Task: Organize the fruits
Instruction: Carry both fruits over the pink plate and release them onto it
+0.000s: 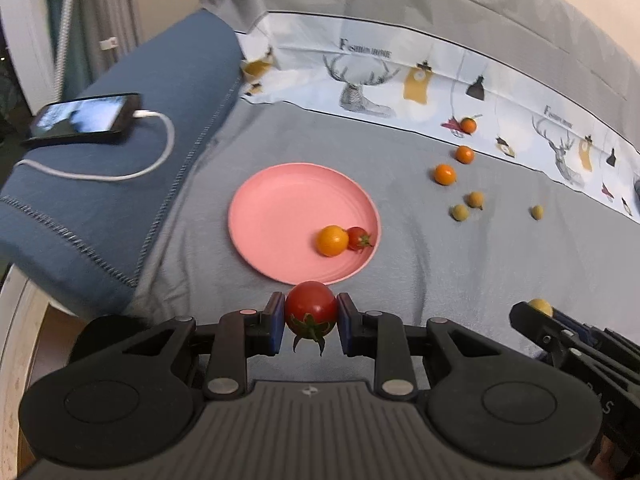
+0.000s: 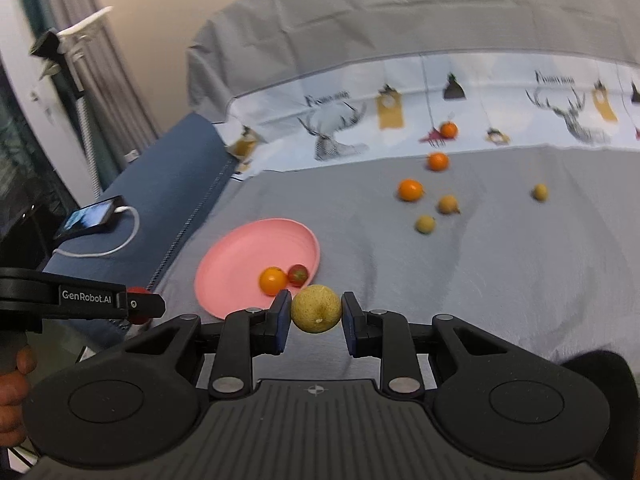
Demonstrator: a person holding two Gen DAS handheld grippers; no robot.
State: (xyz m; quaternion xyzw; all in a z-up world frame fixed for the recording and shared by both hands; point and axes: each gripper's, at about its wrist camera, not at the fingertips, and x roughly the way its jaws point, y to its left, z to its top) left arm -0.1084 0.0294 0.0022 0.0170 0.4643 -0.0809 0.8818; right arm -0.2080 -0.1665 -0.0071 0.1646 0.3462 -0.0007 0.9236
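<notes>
My left gripper point(image 1: 311, 312) pinches red tomato point(image 1: 311, 307), right gripper point(image 2: 316, 312) yellow fruit point(image 2: 316, 309); both carried toward pink plate point(image 1: 280, 200), collecting.

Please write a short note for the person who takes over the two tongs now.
Left tongs: shut on a red tomato.
Right tongs: shut on a yellow fruit.
Pink plate: holds one orange fruit and one small tomato.
Left: put both held fruits on the plate, then gather three orange fruits and three yellow ones on the bed.
</notes>
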